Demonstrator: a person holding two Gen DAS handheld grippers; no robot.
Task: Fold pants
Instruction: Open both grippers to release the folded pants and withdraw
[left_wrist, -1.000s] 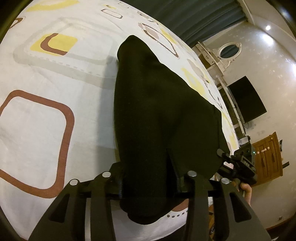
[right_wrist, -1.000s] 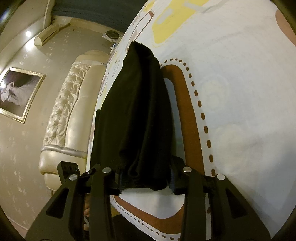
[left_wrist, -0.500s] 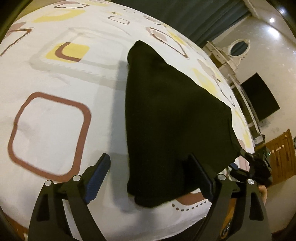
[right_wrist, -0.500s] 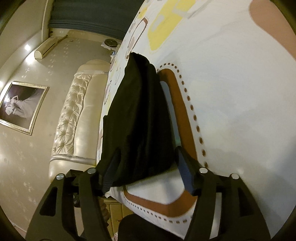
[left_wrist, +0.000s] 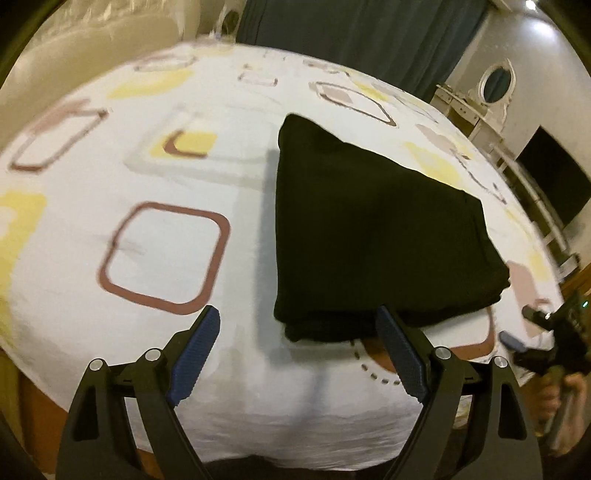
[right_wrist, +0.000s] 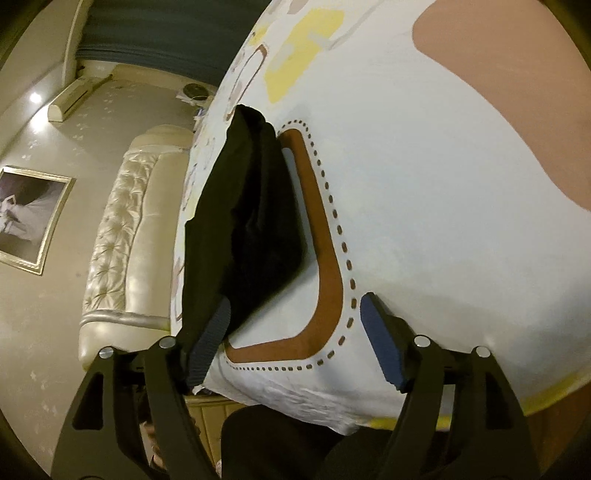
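Two grippers, both let go. Left gripper spread wide with blue pads bare, nothing between them, hovering just short of the near edge of the pants. Right gripper likewise parted, jaws just widened further, left pad against the dark cloth's near corner in its own view, no squeeze on it that could be made out; right pad over bare sheet. Black pants folded into a flat stack near the front edge of the bed, partly covering a brown rounded outline with a dotted border printed on the white bedsheet. Nothing lying between either gripper and the fabric. Around: a padded cream headboard and a framed picture on the wall, dark teal curtains, an oval mirror over a white dresser, a dark screen at the right. Seen from the left wrist, right gripper's body and the hand holding it at the bed's right corner.
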